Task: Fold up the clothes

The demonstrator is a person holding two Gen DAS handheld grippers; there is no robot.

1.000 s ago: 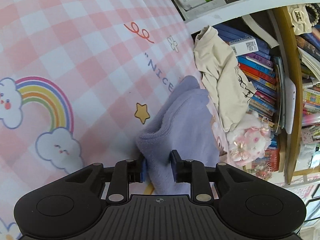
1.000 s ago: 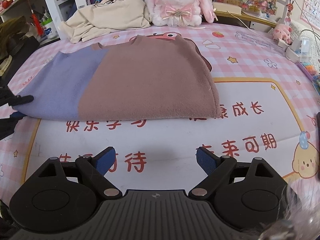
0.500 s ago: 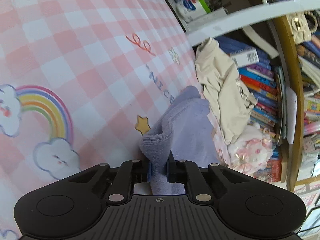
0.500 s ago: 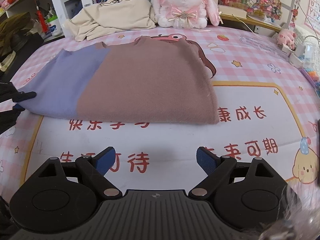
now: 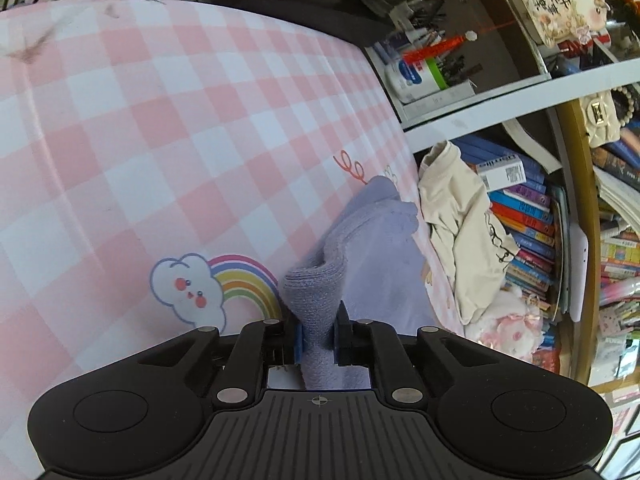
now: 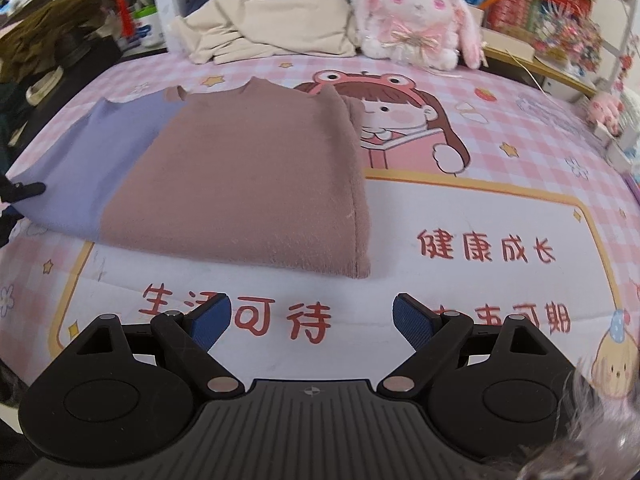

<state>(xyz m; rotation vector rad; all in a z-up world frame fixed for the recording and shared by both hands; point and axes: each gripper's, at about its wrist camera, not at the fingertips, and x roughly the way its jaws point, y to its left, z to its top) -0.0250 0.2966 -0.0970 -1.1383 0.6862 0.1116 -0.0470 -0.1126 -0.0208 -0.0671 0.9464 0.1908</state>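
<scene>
Jaws: left gripper pinched the sweater's lilac left hem (soft, floppy knit, best gripped at corners); right gripper hung wide open, empty, near the mat.

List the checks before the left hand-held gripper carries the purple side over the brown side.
1. Left hand-held gripper shut on the purple edge: ok.
2. Whether it holds every layer there: cannot tell.
3. Right hand-held gripper open, off the cloth: ok.
4. Brown half lying flat: ok.
5. Nothing resting on the sweater: ok.
6. Cream garment and plush rabbit apart from the sweater: ok.
</scene>
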